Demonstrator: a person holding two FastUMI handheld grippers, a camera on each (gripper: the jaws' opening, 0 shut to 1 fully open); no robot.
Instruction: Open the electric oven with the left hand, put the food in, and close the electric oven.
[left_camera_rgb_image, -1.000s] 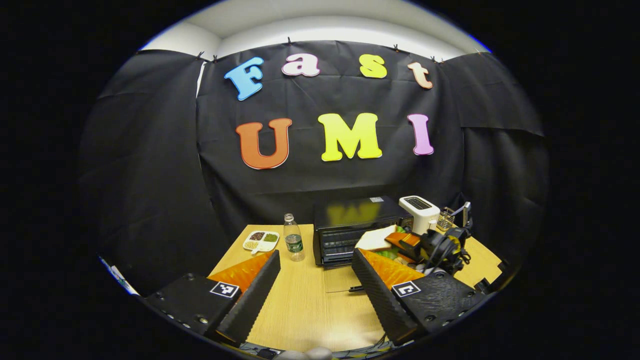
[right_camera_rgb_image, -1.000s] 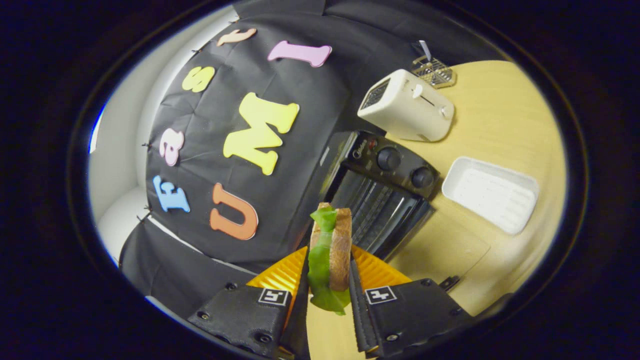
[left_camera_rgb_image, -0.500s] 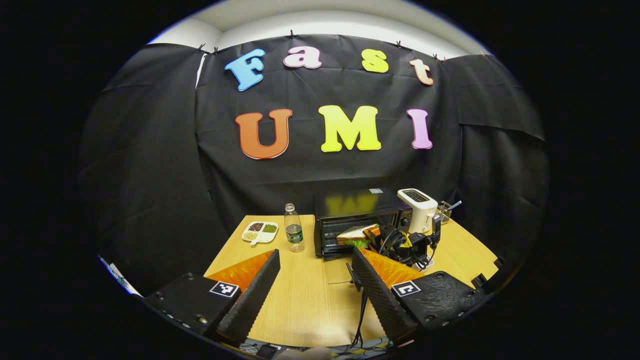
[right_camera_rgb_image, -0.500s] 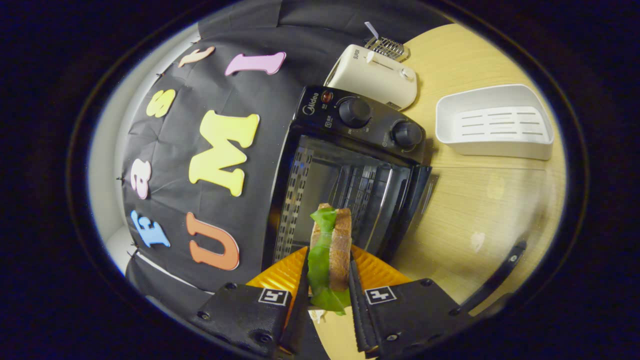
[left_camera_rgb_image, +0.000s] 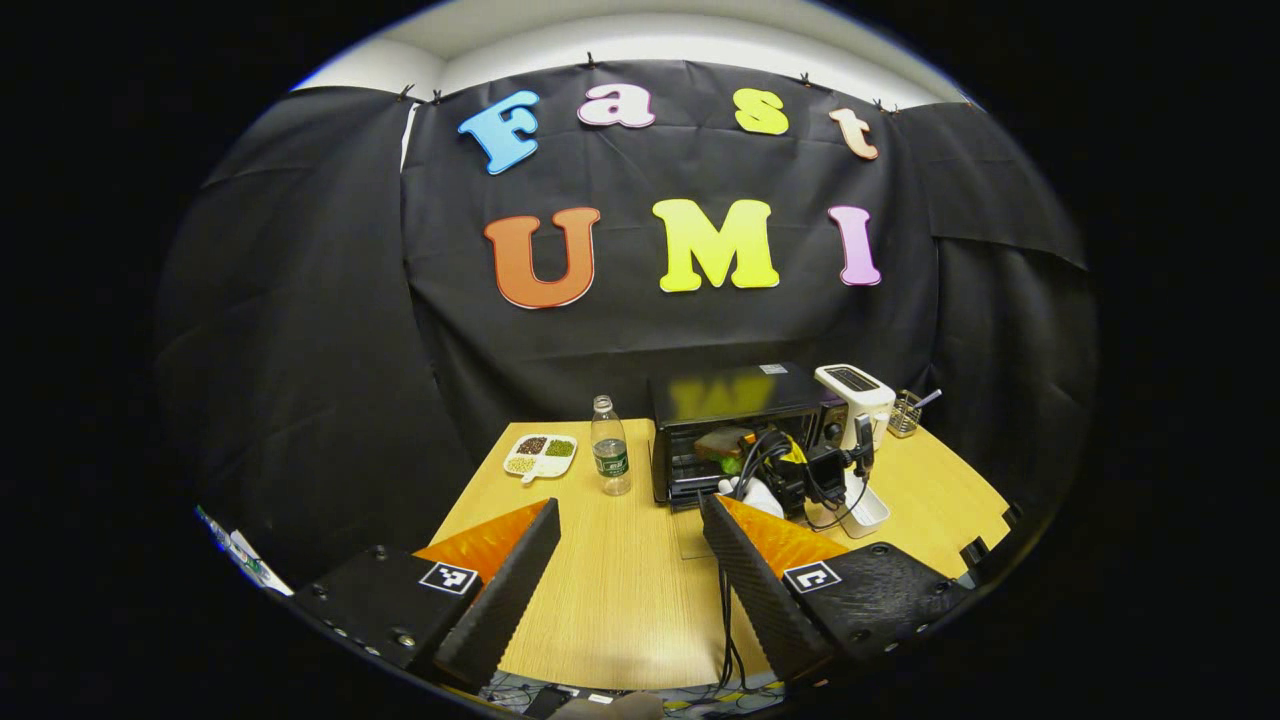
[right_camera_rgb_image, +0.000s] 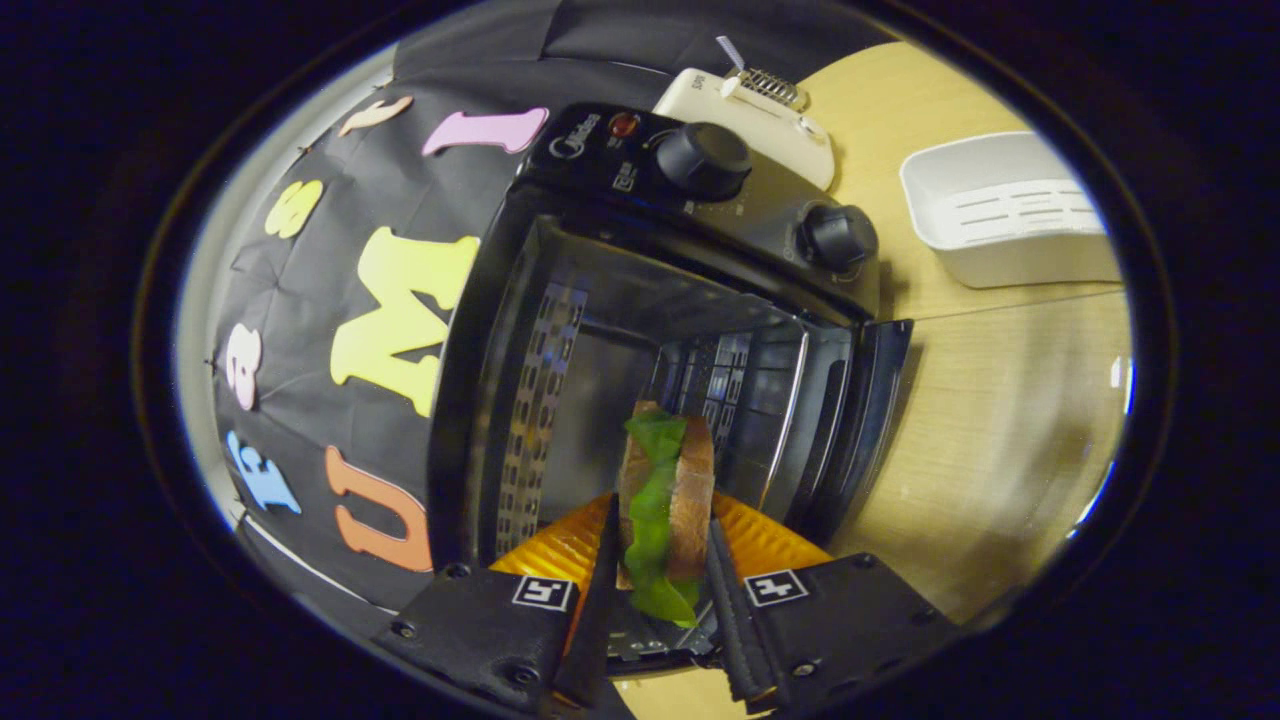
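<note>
Now the right tongs (right_camera_rgb_image: 660, 580) clamp one sandwich (right_camera_rgb_image: 668, 500) at the mouth of the single oven (right_camera_rgb_image: 660, 330), nearer than a second ago, its door down. The left tongs (left_camera_rgb_image: 625, 575) gape empty above the worktop (left_camera_rgb_image: 620, 570), farther back, by one bottle (left_camera_rgb_image: 611, 458), one toaster (left_camera_rgb_image: 852, 400).

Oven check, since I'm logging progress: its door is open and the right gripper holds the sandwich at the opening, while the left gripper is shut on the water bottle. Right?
Not quite. The left gripper is open and holds nothing; the bottle stands apart on the table, as the left gripper view shows. The rest holds: the oven door is open and the right gripper holds the sandwich at the opening.
</note>
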